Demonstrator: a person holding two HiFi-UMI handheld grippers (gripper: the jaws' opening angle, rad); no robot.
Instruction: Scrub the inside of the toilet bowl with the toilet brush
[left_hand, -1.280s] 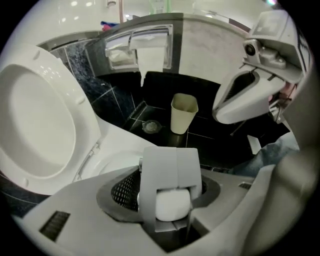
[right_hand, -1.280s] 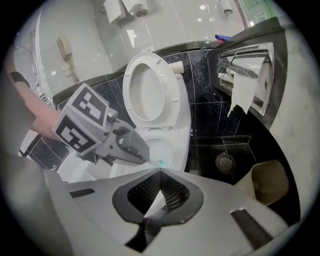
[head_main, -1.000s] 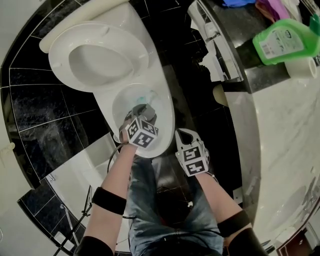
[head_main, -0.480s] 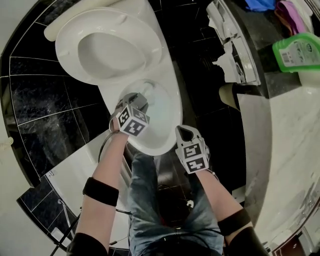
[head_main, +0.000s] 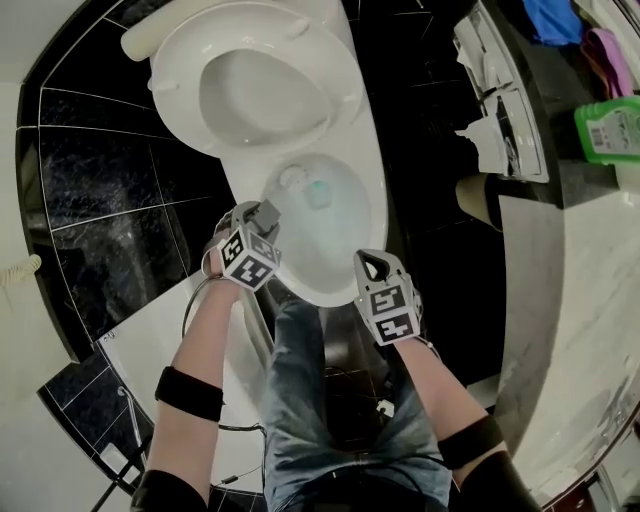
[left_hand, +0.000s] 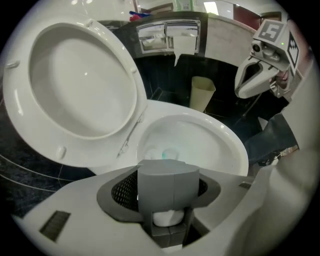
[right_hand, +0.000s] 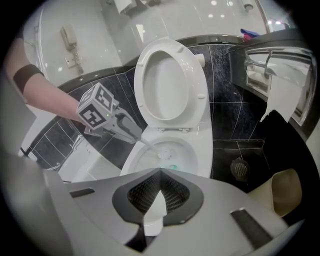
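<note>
the toilet bowl (head_main: 374, 232) has a teal patch (head_main: 318, 192) low inside it, and the toilet brush (right_hand: 163, 150) head sits beside that patch. the left tongs (left_hand: 167, 186) are clamped on the brush's white handle. the right tongs (right_hand: 158, 180), tips together and empty, hover near the bowl's front rim.

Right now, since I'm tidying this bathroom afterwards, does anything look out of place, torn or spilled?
Yes: the toilet paper hanging from the wall holder has a ragged, diagonally torn end. A teal patch sits in the toilet bowl, apparently cleaner. Nothing looks spilled outside it.
</note>
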